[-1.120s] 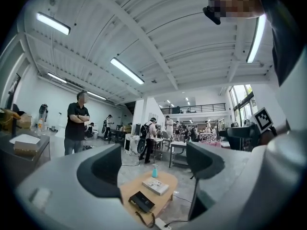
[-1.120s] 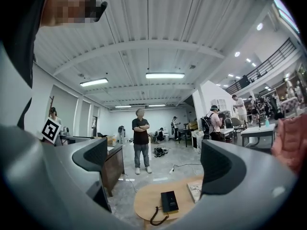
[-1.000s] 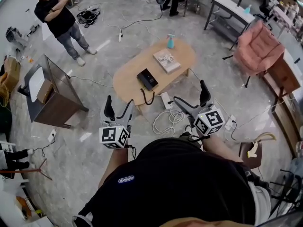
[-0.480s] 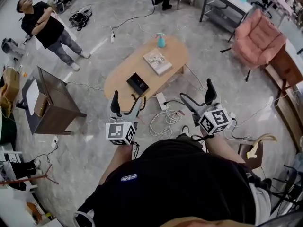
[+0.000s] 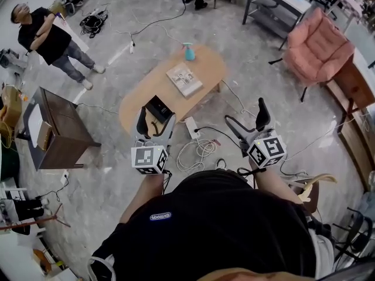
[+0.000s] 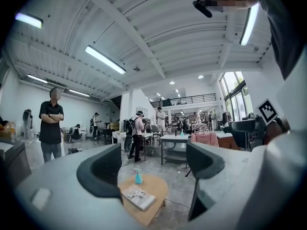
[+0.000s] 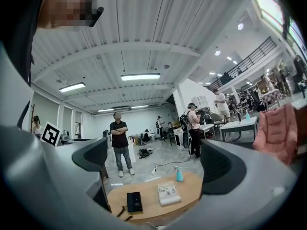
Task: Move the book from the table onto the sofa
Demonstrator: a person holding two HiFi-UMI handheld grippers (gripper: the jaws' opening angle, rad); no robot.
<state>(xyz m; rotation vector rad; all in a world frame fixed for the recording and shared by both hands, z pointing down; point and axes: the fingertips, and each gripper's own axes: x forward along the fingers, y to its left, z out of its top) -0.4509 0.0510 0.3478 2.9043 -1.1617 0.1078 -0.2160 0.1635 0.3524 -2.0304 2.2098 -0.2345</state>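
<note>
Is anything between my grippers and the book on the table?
Nothing blocks the book. The left hand-held gripper and right hand-held gripper are open and empty. Only a black box lies on the table at its near end, and cables on the floor.

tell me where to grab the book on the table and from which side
Pinch the book at the edge nearest you, coming in low and level from your side of the table. It lies flat and thin, so only an edge offers a bite, and that edge sits near the rim, clear of the spray bottle.
</note>
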